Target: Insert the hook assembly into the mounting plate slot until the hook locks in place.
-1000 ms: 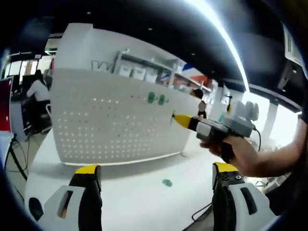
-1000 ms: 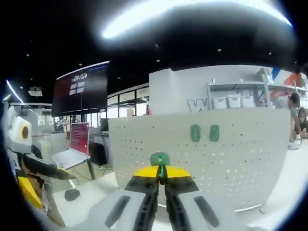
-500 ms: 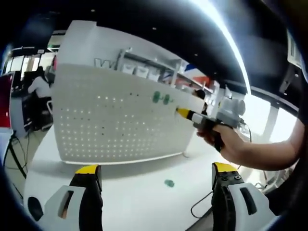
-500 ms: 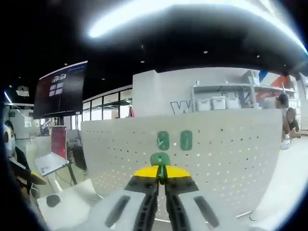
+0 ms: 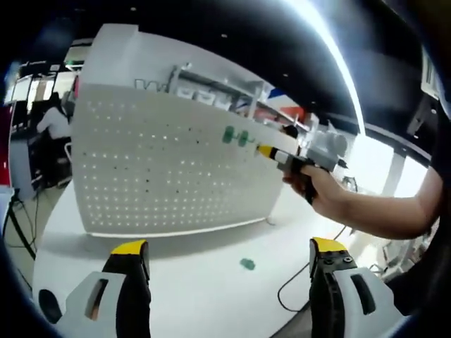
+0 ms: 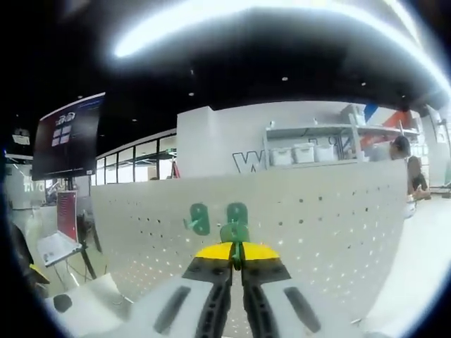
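Right tool (image 6: 237, 262), clenched on a green hook assembly (image 6: 234, 233), has closed on the white perforated mounting plate (image 6: 331, 232) over the last second, and I judge insertion next to the two green hooks (image 6: 217, 217) at frame centre to be imminent. Left tool (image 5: 229, 264) hangs released at lower frame above the surface (image 5: 211, 274), where another green piece (image 5: 246, 264) lies; no containers appear.

Two hooks (image 5: 237, 137) side by side on upright pegboard (image 5: 155, 176).
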Demonstrator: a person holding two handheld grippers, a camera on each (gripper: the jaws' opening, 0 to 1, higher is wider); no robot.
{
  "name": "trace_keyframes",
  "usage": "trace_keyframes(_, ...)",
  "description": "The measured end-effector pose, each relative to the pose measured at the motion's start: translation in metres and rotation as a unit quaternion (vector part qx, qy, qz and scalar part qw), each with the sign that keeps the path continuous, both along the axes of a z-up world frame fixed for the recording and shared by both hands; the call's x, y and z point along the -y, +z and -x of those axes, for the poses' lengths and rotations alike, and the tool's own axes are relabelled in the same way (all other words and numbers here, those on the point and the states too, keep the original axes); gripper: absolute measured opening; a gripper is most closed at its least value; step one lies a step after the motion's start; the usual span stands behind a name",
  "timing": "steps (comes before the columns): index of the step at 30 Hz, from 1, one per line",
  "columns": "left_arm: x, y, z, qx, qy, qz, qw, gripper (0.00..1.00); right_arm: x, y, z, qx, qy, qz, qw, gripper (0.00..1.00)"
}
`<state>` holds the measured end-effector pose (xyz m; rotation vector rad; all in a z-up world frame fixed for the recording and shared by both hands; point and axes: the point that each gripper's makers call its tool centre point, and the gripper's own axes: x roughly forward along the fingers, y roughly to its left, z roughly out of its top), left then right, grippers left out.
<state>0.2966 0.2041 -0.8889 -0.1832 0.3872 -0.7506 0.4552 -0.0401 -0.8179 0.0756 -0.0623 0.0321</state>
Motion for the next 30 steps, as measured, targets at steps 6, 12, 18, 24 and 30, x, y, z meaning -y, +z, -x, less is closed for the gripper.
trace_keyframes(6, 0.0, -0.001, -0.002, -0.002, -0.002, 0.0, 1.0, 0.95, 0.014, 0.008, -0.008, 0.007, -0.018, -0.001, 0.9998, 0.01)
trace_keyframes(12, 0.0, -0.005, -0.002, -0.009, -0.002, 0.0, 1.0, 0.95, 0.025, 0.015, -0.015, 0.015, -0.031, -0.001, 0.9994, 0.01)
trace_keyframes(18, 0.002, -0.006, -0.003, -0.009, -0.009, -0.002, 0.9999, 0.95, 0.034, 0.017, -0.022, 0.018, -0.044, -0.006, 0.9989, 0.01)
trace_keyframes(24, 0.0, -0.009, -0.004, -0.011, -0.007, -0.005, 0.9999, 0.94, 0.04, 0.018, -0.028, 0.022, -0.048, -0.007, 0.9986, 0.01)
trace_keyframes(30, -0.001, -0.011, -0.006, -0.016, -0.004, -0.005, 0.9999, 0.93, 0.041, 0.017, -0.033, 0.021, -0.055, -0.002, 0.9983, 0.01)
